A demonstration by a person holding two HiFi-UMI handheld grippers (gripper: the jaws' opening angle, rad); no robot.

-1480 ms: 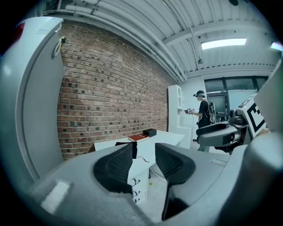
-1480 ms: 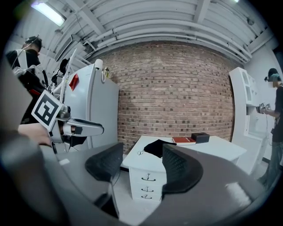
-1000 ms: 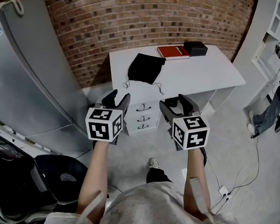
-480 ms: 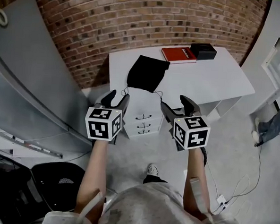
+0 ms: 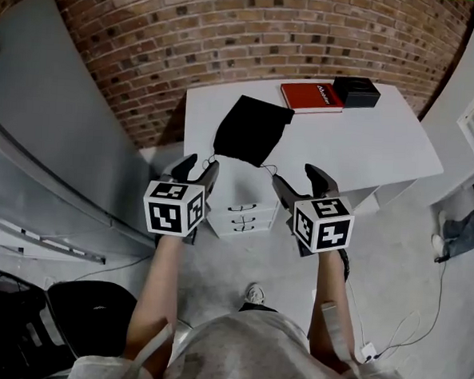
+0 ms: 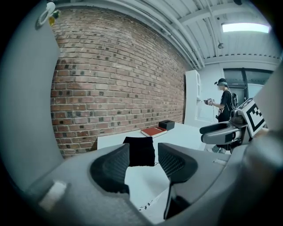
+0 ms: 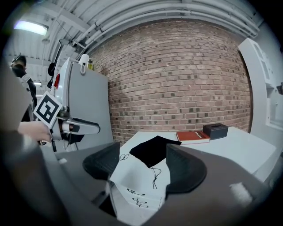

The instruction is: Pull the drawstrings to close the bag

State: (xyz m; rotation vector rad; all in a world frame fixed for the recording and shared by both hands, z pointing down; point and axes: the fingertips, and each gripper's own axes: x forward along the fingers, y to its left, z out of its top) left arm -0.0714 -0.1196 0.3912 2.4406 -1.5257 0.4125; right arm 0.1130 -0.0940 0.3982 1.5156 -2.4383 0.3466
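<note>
Black bag [image 5: 252, 129] on desk [image 5: 360, 144], well beyond spread, empty fingers of left gripper [image 5: 202, 165] and right gripper [image 5: 298, 177].

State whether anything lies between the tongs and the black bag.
Nothing visible does. The left tongs and right tongs hang open short of the table; only air separates them from the bag. The book and box lie beyond it.

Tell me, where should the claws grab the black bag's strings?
Take the loose ends: left claw on the left drawstring, right claw on the right drawstring. Both trail from the black bag toward the near edge of the desk, so come from the front.
</note>
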